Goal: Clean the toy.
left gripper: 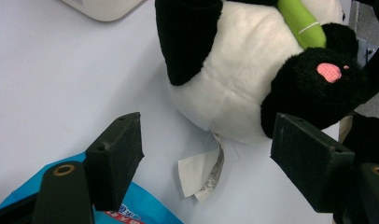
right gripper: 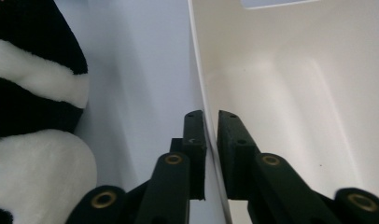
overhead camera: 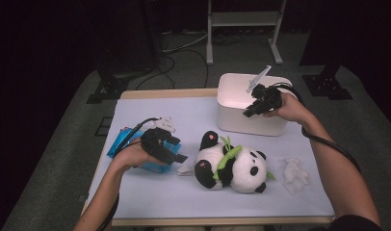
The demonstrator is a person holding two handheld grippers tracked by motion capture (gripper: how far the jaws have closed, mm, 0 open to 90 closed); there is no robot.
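The high view looks forward and down on the whole table (overhead camera: 150,192). The left gripper view sits close to the plush panda (left gripper: 234,88), low over the table. The right gripper view peers along the white bin's (right gripper: 290,93) wall; all 3 share the panda.

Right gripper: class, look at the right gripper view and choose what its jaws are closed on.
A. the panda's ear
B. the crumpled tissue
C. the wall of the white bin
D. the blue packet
C: in the right gripper view the right gripper has one jaw outside and one inside the thin wall of the white bin, pinching its rim.
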